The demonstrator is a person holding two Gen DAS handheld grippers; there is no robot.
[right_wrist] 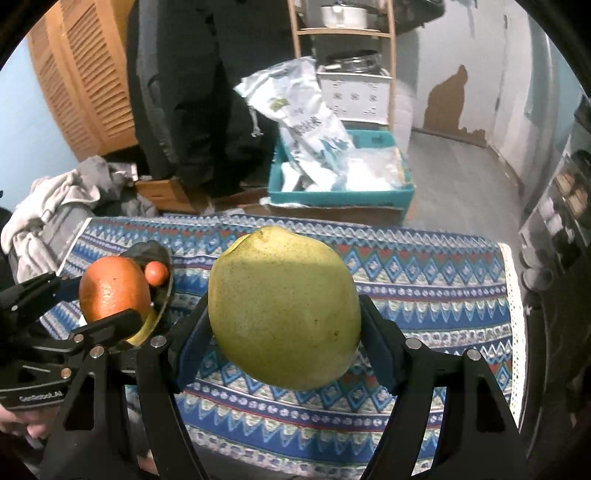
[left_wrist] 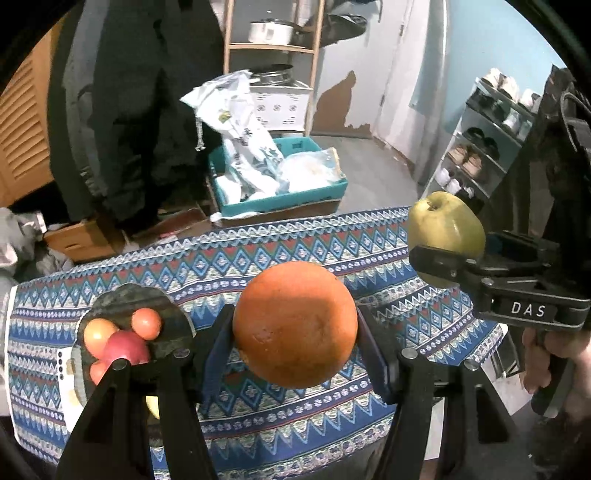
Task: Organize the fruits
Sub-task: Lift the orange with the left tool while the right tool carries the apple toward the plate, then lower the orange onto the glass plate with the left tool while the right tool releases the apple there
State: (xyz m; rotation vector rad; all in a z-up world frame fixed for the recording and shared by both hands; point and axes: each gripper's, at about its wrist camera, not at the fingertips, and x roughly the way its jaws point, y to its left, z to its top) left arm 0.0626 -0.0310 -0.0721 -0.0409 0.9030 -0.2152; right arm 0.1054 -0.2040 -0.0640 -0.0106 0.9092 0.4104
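My left gripper (left_wrist: 295, 332) is shut on a large orange (left_wrist: 295, 323) and holds it above the patterned tablecloth (left_wrist: 295, 413). My right gripper (right_wrist: 286, 325) is shut on a yellow-green pear (right_wrist: 284, 308), also held above the cloth. In the left wrist view the right gripper (left_wrist: 436, 258) with the pear (left_wrist: 445, 225) is at the right. In the right wrist view the left gripper (right_wrist: 110, 299) with the orange (right_wrist: 112, 291) is at the left. A dark plate (left_wrist: 166, 306) at the table's left holds several small red and orange fruits (left_wrist: 122, 343).
The table's far edge (left_wrist: 258, 232) drops to the floor. Beyond it stand a teal box with bags (left_wrist: 280, 177), cardboard boxes, a wooden shelf with pots (left_wrist: 273, 33) and a shoe rack (left_wrist: 480, 147). A clothes pile (right_wrist: 55, 206) lies at the left.
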